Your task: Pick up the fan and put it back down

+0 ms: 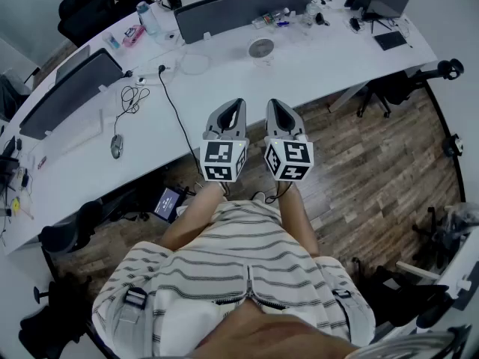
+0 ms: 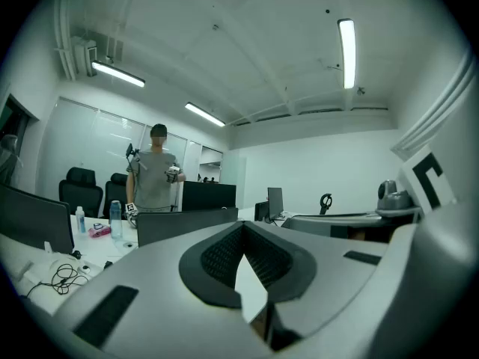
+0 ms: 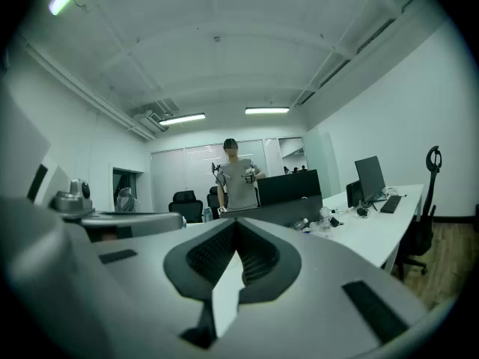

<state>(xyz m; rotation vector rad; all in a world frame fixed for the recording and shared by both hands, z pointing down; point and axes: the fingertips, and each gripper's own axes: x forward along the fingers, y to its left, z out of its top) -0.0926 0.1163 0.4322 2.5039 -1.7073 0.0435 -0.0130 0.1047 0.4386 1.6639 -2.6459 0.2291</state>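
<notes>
Both closed and empty: left tool (image 1: pixel 234 111), right tool (image 1: pixel 276 111); their bodies hide the fan (image 1: pixel 261 48) in gripper views.

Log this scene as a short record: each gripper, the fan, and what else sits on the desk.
left gripper: jaws together, empty, level
right gripper: jaws together, empty, level, beside the left one
fan: on the white desk, ahead of both, untouched
also on desk: mouse, water bottle
</notes>
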